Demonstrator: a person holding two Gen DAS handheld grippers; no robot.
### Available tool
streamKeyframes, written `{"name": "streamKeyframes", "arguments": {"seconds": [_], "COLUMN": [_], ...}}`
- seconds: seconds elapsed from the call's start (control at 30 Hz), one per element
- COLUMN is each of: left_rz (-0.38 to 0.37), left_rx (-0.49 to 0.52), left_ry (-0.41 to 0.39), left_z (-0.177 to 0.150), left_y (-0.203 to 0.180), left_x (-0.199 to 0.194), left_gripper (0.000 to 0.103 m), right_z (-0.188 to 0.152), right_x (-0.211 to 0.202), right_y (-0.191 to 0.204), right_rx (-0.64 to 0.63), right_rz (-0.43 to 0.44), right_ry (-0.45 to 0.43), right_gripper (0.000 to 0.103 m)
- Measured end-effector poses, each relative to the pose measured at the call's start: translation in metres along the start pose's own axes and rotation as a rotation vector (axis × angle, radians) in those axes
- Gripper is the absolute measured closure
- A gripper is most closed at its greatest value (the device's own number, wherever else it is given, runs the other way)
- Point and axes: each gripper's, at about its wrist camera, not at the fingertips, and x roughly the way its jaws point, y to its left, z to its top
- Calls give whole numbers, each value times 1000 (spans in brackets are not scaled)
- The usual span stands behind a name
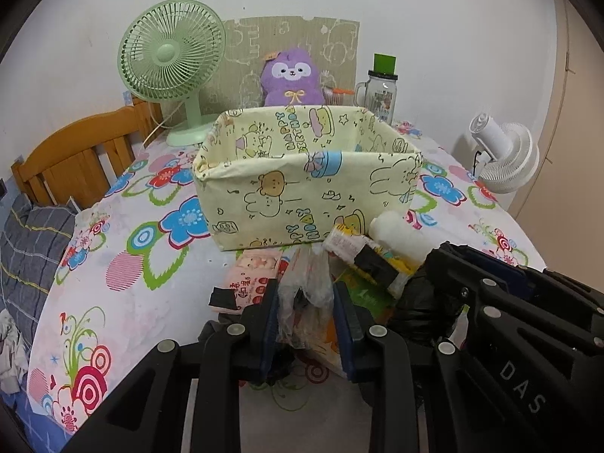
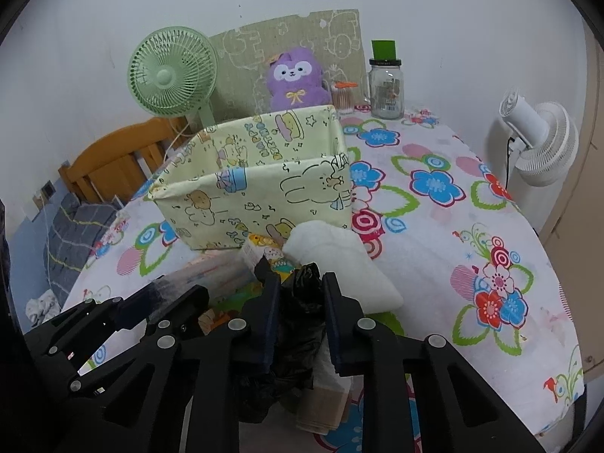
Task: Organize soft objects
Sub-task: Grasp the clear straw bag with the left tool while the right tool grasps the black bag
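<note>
the left gripper pinches a crumpled clear plastic bag, while the right gripper clamps a black plastic bag. both bags sit in a heap just before the yellow cartoon-print fabric bin on the flowered tablecloth.
</note>
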Motion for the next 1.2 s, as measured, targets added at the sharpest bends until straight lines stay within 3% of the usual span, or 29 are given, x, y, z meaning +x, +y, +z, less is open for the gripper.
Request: {"name": "streamKeyframes", "arguments": {"seconds": [0.3, 1.2], "left_rz": [-3, -5], "left_rx": [-6, 4], "left_ry": [-25, -112], "left_z": [4, 36], "left_y": [-2, -6], "left_x": [-11, -53], "left_gripper": [78, 80], "right_z": [6, 38], "right_x": [-10, -53], "right_y": [2, 12], "right_rx": [-2, -44], "right_rz": [8, -24], "right_ry": [-20, -109], "right_gripper": [84, 85]}}
